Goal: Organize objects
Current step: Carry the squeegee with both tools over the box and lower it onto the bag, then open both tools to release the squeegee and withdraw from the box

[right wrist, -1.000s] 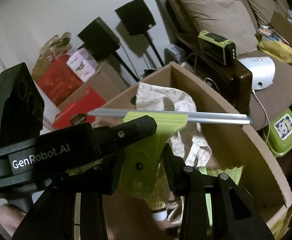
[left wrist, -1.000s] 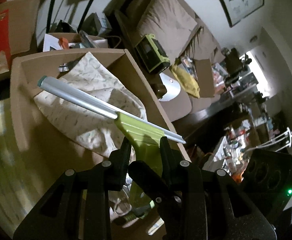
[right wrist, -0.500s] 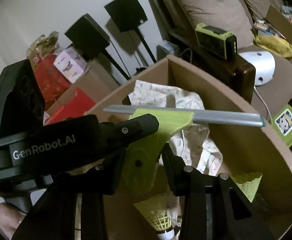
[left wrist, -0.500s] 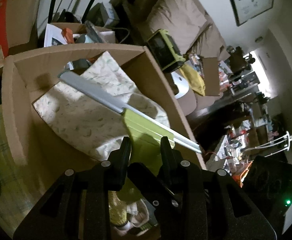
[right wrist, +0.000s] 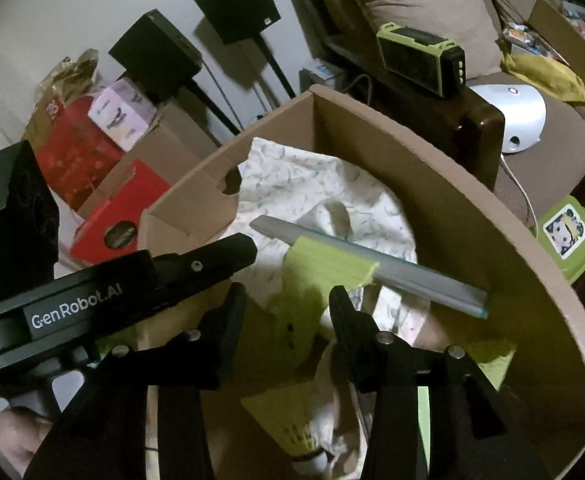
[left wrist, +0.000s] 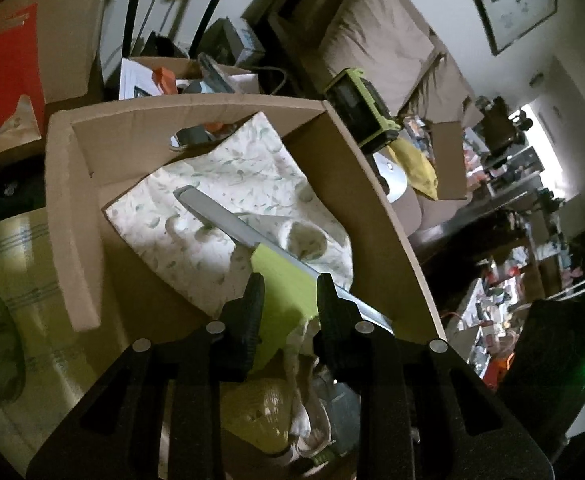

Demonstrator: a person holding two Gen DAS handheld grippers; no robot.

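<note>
A lime-green squeegee (left wrist: 280,280) with a grey blade lies inside the open cardboard box (left wrist: 72,216), on a white leaf-print cloth (left wrist: 228,200). My left gripper (left wrist: 288,292) stands open over its green handle, a finger on either side. In the right wrist view the squeegee (right wrist: 324,268) rests on the cloth (right wrist: 312,192) in the box (right wrist: 472,208). My right gripper (right wrist: 288,304) is open around the handle too. The left gripper's body (right wrist: 92,296) shows at the left there.
A yellow shuttlecock (right wrist: 292,420) and other small items lie at the box's near end. Red cartons (right wrist: 104,184) and speaker stands (right wrist: 212,32) stand behind. A sofa (right wrist: 432,8) with a green radio (right wrist: 420,56) is to the right.
The squeegee has gone down from above the box onto the cloth inside. Both grippers have opened and let go of its handle.
</note>
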